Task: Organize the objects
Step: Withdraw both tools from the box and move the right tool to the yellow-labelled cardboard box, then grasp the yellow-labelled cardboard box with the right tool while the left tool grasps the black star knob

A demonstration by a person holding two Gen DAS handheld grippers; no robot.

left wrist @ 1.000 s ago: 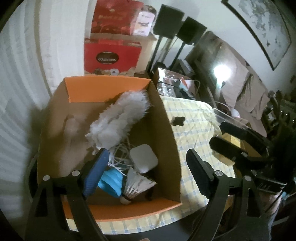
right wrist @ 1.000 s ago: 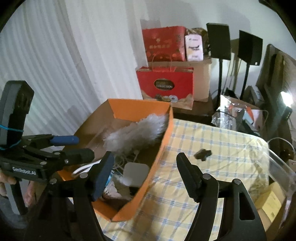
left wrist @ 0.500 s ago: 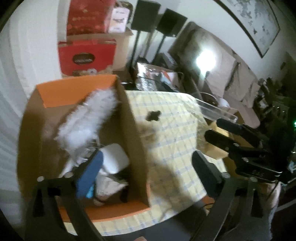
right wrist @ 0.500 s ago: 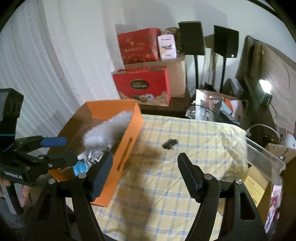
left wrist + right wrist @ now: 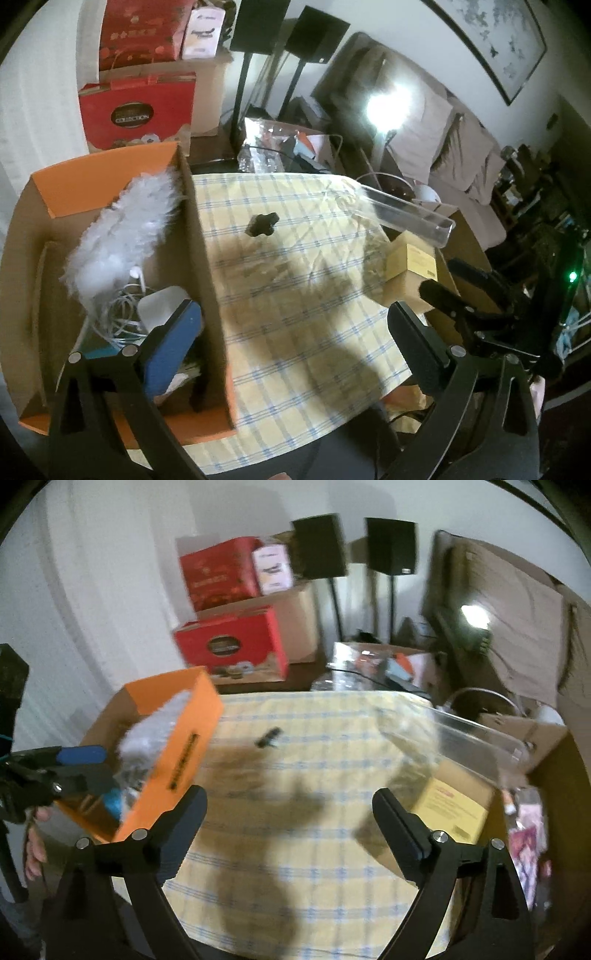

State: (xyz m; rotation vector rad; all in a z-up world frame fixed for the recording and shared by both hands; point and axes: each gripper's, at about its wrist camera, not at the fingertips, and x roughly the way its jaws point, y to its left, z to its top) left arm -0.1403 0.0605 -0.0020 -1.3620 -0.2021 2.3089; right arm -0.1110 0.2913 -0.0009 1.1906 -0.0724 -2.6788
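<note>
Your left gripper (image 5: 295, 343) is spread wide, empty; your right gripper (image 5: 290, 821) is opening, empty. Small dark object (image 5: 262, 224) lies mid-frame on the checked tablecloth (image 5: 314, 295), unobstructed. Orange box (image 5: 99, 177) at left holds a white duster (image 5: 122, 229). Red cartons (image 5: 231, 642) and speakers (image 5: 319, 546) stand behind.

Both wrist cams look down-fwd, close over table (image 5: 295, 295); both share orange box (image 5: 177, 738), checked cloth.

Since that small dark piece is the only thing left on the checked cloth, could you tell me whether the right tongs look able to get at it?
Probably yes. The small dark piece lies alone on the checked cloth, with bare cloth between it and the right tongs, whose jaws are opening with nothing between them. The orange box stands off to one side.
</note>
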